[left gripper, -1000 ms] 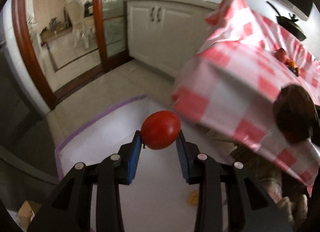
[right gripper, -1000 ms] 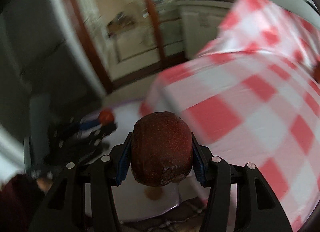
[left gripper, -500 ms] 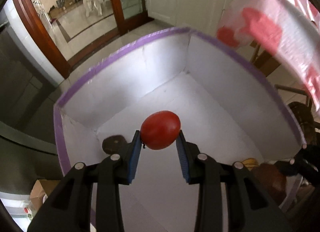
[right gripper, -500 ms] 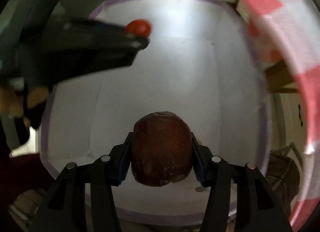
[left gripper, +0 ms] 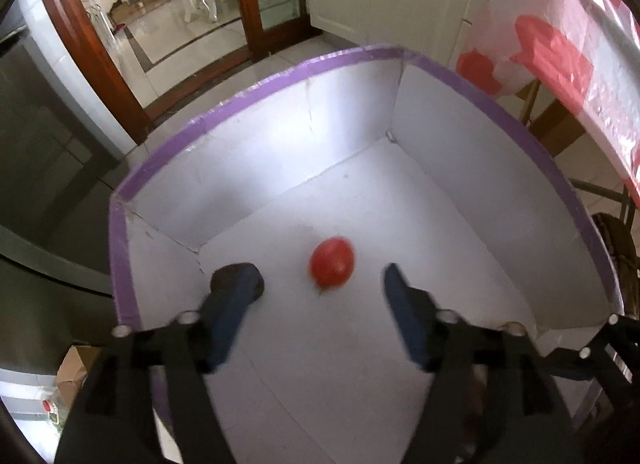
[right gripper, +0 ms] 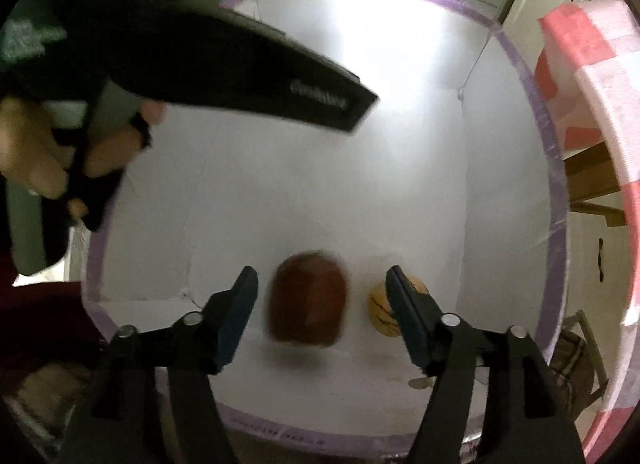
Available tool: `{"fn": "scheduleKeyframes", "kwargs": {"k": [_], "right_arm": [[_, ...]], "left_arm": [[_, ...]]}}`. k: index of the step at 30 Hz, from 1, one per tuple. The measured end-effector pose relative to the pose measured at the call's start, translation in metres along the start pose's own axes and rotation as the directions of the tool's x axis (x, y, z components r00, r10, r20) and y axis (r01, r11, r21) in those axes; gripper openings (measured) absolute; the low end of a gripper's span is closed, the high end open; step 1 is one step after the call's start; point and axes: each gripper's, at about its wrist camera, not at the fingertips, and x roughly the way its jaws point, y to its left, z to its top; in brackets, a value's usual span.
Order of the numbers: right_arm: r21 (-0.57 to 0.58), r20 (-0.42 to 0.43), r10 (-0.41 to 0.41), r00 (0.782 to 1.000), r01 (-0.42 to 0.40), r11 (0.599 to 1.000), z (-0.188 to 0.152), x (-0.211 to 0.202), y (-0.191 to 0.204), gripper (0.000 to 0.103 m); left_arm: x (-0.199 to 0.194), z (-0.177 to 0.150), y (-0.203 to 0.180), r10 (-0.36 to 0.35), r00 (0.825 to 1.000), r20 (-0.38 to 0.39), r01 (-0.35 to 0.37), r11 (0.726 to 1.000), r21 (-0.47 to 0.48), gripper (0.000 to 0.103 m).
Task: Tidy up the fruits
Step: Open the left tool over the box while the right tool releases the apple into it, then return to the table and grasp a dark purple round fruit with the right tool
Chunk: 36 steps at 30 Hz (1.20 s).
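— White box point(left gripper: 352, 152) is filling: tomato point(left gripper: 332, 266) is dropping between the left gripper point(left gripper: 320, 284), whose jaws have just been opening.

— Right gripper point(right gripper: 322, 296), also just opening, is releasing the brown fruit point(right gripper: 308, 300), nearer.

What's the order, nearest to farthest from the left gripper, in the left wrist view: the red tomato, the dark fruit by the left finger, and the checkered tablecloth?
Measured from the left gripper:
1. Red tomato, loose between the open fingers, in the white box.
2. Dark fruit, just off to the left, partly hidden behind the left finger.
3. Checkered tablecloth, outside the box, upper right.
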Motion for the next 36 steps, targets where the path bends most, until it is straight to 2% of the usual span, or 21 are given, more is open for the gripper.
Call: {"fn": "scheduleKeyframes", "kwargs": {"k": [3, 7, 11, 13, 16, 17, 19, 21, 22, 24, 27, 31, 33, 34, 36], "right_arm": [[0.013, 0.029, 0.009, 1.0, -0.009, 1.0, -0.003, -0.01, -0.001, 0.067], [0.028, 0.117, 0.021, 0.993, -0.024, 0.999, -0.004, -0.039, -0.005, 0.067], [0.049, 0.248, -0.017, 0.969, 0.005, 0.999, -0.004, -0.088, -0.017, 0.069], [0.087, 0.327, -0.044, 0.944, 0.016, 0.996, -0.008, -0.121, -0.028, 0.071], [0.144, 0.427, -0.097, 0.899, 0.038, 0.989, -0.021, -0.164, -0.045, 0.075], [0.174, 0.466, -0.13, 0.875, 0.054, 0.983, -0.038, -0.185, -0.049, 0.078], [0.228, 0.513, -0.189, 0.837, 0.079, 0.97, -0.048, -0.21, -0.063, 0.082], [0.298, 0.55, -0.263, 0.793, 0.108, 0.948, -0.064, -0.231, -0.084, 0.086], [0.343, 0.559, -0.309, 0.77, 0.124, 0.931, -0.077, -0.244, -0.097, 0.087], [0.416, 0.548, -0.383, 0.743, 0.155, 0.896, -0.094, -0.261, -0.126, 0.088], [0.551, 0.504, -0.491, 0.711, 0.173, 0.816, -0.13, -0.277, -0.176, 0.088], [0.731, 0.418, -0.589, 0.692, 0.129, 0.67, -0.189, -0.293, -0.244, 0.088], [0.786, 0.372, -0.617, 0.694, 0.118, 0.607, -0.205, -0.289, -0.278, 0.088], [0.824, 0.339, -0.633, 0.697, 0.106, 0.557, -0.224, -0.294, -0.301, 0.088], [0.867, 0.3, -0.651, 0.698, 0.085, 0.491, -0.237, -0.282, -0.338, 0.088]], "left_arm": [[-0.003, 0.003, -0.003, 0.008, 1.0, 0.014, -0.008, 1.0, 0.003, 0.079], [-0.013, 0.007, -0.006, 0.025, 0.999, 0.035, -0.025, 1.0, 0.017, 0.084], [-0.034, 0.02, -0.015, 0.079, 0.992, 0.096, -0.081, 0.996, 0.022, 0.084], [-0.055, 0.033, -0.022, 0.113, 0.98, 0.161, -0.117, 0.993, 0.016, 0.086], [-0.092, 0.054, -0.038, 0.127, 0.949, 0.289, -0.134, 0.991, 0.005, 0.098], [-0.109, 0.063, -0.047, 0.115, 0.932, 0.343, -0.124, 0.992, 0.004, 0.099], [-0.135, 0.079, -0.065, 0.073, 0.906, 0.417, -0.088, 0.996, 0.017, 0.102], [-0.16, 0.095, -0.094, 0.001, 0.881, 0.473, -0.031, 0.998, 0.056, 0.102], [-0.169, 0.102, -0.109, -0.033, 0.872, 0.488, -0.006, 0.997, 0.079, 0.102], [-0.184, 0.115, -0.152, -0.116, 0.86, 0.498, 0.049, 0.988, 0.146, 0.102], [-0.188, 0.131, -0.223, -0.236, 0.856, 0.461, 0.124, 0.958, 0.26, 0.102], [-0.169, 0.15, -0.314, -0.348, 0.859, 0.376, 0.196, 0.901, 0.386, 0.102], [-0.155, 0.161, -0.348, -0.376, 0.865, 0.333, 0.226, 0.883, 0.412, 0.102], [-0.149, 0.165, -0.365, -0.392, 0.867, 0.308, 0.247, 0.874, 0.417, 0.101], [-0.139, 0.171, -0.397, -0.425, 0.862, 0.277, 0.289, 0.859, 0.422, 0.101]]}}
